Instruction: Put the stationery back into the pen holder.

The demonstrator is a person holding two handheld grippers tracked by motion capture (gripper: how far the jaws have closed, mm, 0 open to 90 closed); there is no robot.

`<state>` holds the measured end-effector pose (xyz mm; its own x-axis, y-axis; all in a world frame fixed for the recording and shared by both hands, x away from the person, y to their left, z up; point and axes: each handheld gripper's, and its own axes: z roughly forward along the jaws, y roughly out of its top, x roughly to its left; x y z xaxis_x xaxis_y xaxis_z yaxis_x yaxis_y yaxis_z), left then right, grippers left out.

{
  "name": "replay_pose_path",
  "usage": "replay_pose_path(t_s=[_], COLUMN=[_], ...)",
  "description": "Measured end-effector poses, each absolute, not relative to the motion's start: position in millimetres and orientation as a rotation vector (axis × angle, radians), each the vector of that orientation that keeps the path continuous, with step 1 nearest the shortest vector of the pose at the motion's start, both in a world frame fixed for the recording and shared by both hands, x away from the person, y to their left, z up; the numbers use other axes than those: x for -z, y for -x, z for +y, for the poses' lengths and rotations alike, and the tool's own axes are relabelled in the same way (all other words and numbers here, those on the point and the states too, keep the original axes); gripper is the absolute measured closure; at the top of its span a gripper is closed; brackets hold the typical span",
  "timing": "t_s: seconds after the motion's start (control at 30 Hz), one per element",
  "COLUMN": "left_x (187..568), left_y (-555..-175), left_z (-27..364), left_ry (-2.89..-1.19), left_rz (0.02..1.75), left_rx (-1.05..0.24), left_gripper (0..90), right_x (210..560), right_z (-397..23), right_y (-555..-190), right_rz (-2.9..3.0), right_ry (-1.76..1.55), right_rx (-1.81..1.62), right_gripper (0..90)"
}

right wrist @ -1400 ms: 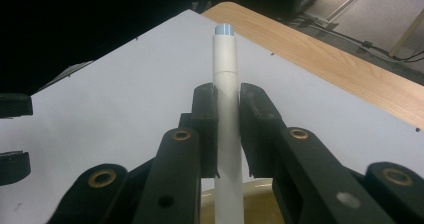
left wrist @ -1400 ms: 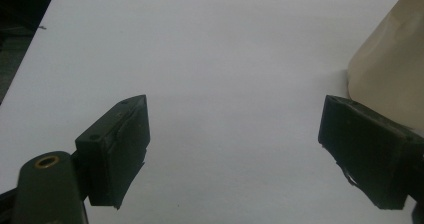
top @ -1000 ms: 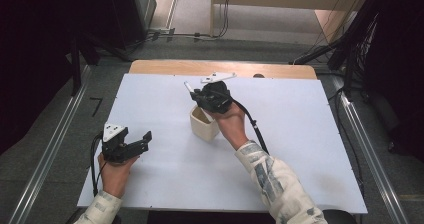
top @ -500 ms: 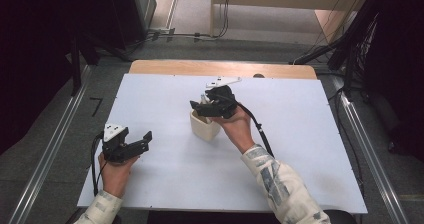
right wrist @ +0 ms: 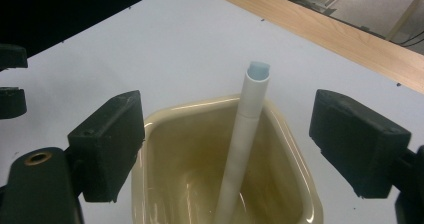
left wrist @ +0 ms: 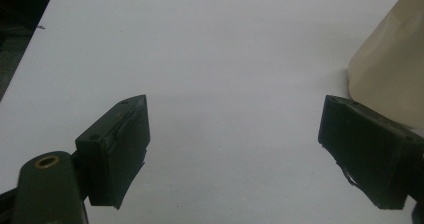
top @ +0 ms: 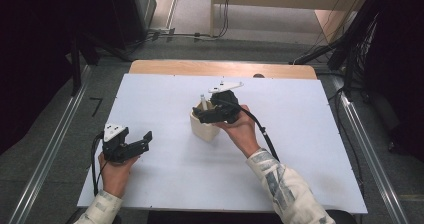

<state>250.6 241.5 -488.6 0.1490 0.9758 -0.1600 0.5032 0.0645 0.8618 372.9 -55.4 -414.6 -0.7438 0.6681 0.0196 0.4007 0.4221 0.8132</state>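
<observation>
White surface (top: 165, 184), wooden edge at the far side. Cream-coloured squarish plastic cup (top: 202, 128) stands upright near the middle of the surface. A white, slim plastic tube (right wrist: 243, 149) stands inside it, leaning against the far wall, its open top poking above the rim.

Right tongs (top: 204, 115) hover right above the cup, held in the right hand (top: 242, 131), jaws pointing toward the person's left. Jaws have just been opening and are now spread wide; in the right gripper view the tube rises between them, untouched by either pad.

Left tongs (top: 142, 140) sit low over the near left part of the surface in the left hand (top: 116, 169), well apart from the cup. Jaws spread wide, nothing between them. In the left gripper view the cup's cream wall (left wrist: 387, 69) shows just behind the right-hand jaw.
</observation>
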Motion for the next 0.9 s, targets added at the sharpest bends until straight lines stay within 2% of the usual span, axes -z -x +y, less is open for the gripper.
replay_pose_path(t_s=[0.9], left_x=[487.6], left_y=[-250.0], left_z=[240.1], left_ry=[-1.563], left_rz=[1.473], left_rx=[-0.7], left_gripper=[13.9], right_x=[430.4], right_z=[-126.7], right_y=[-352.6], right_rz=[2.3], right_ry=[-1.036], right_rx=[-1.223], right_gripper=[10.6])
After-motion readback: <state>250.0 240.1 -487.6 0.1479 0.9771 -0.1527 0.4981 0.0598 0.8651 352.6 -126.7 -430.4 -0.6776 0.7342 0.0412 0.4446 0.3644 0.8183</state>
